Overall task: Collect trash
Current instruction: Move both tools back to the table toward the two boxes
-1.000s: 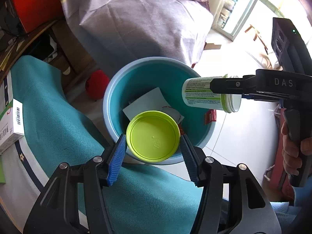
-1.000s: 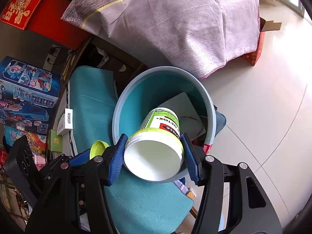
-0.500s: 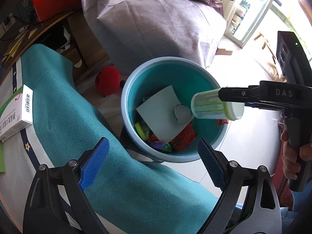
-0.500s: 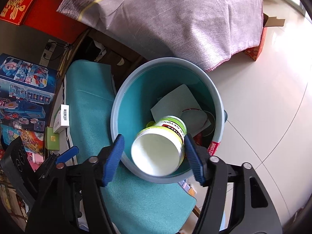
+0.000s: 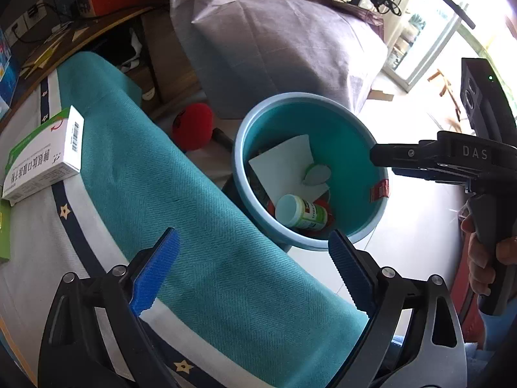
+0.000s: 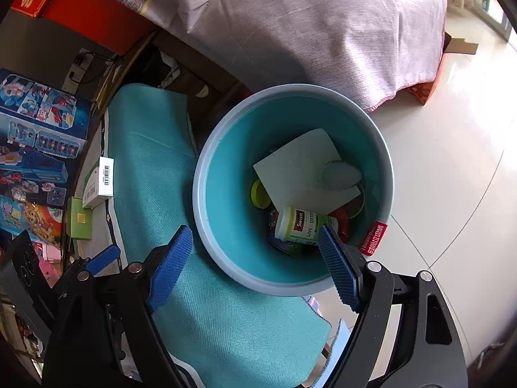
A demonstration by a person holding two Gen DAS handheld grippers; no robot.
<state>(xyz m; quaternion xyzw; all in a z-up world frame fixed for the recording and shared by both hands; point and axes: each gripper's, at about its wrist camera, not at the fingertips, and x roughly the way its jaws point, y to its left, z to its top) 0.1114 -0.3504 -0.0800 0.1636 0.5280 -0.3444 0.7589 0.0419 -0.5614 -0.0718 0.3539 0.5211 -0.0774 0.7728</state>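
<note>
We've got the teal bin (image 6: 292,194) on the floor by the table, our right gripper (image 6: 255,265) and left gripper (image 5: 252,271) both spread wide and empty above it, bottle (image 6: 302,224) lying on its side inside.

Black gripper (image 5: 252,274); blue ribbed pads (image 5: 155,274).

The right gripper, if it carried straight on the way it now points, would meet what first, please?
Probably the supplement bottle lying in the blue bin; the open right gripper points down into it, though depth is unclear.
</note>
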